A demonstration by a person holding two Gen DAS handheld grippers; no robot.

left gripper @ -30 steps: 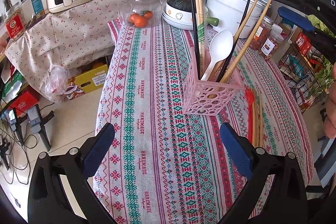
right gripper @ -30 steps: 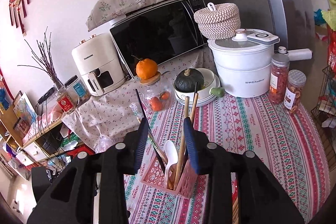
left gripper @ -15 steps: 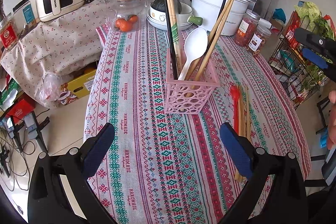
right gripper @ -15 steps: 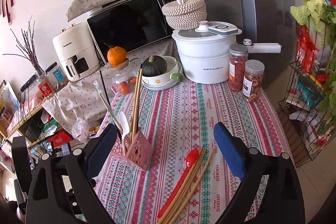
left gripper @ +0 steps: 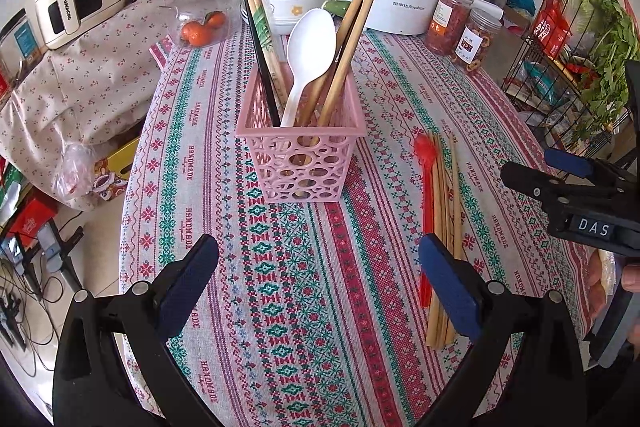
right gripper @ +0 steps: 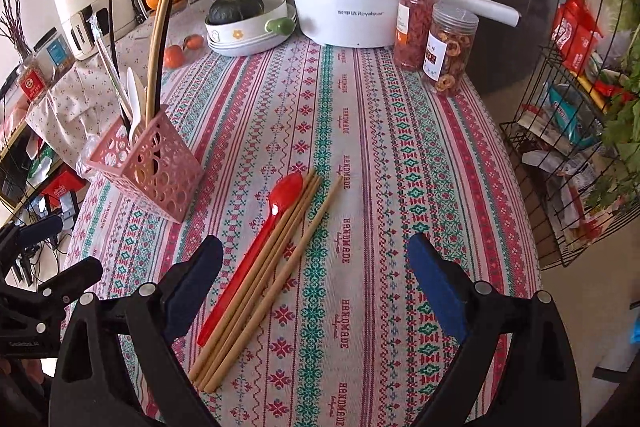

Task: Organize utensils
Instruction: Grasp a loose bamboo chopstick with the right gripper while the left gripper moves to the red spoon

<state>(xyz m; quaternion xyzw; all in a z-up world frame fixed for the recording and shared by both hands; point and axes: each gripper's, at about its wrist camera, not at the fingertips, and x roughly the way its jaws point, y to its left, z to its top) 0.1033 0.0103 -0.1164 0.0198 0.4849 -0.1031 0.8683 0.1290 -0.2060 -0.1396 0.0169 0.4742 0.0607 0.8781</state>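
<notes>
Both grippers hang above the patterned woven tablecloth [right gripper: 400, 155] with jaws spread wide, gripping nothing — the left gripper [left gripper: 318, 277] faces the pink perforated plastic basket [left gripper: 298, 155], which holds a white plastic spoon [left gripper: 310, 53] and upright chopsticks. The right gripper [right gripper: 316, 279] sits over a red plastic spoon [right gripper: 260, 243] lying beside loose bamboo chopsticks [right gripper: 276, 267] — just right of the basket.
</notes>
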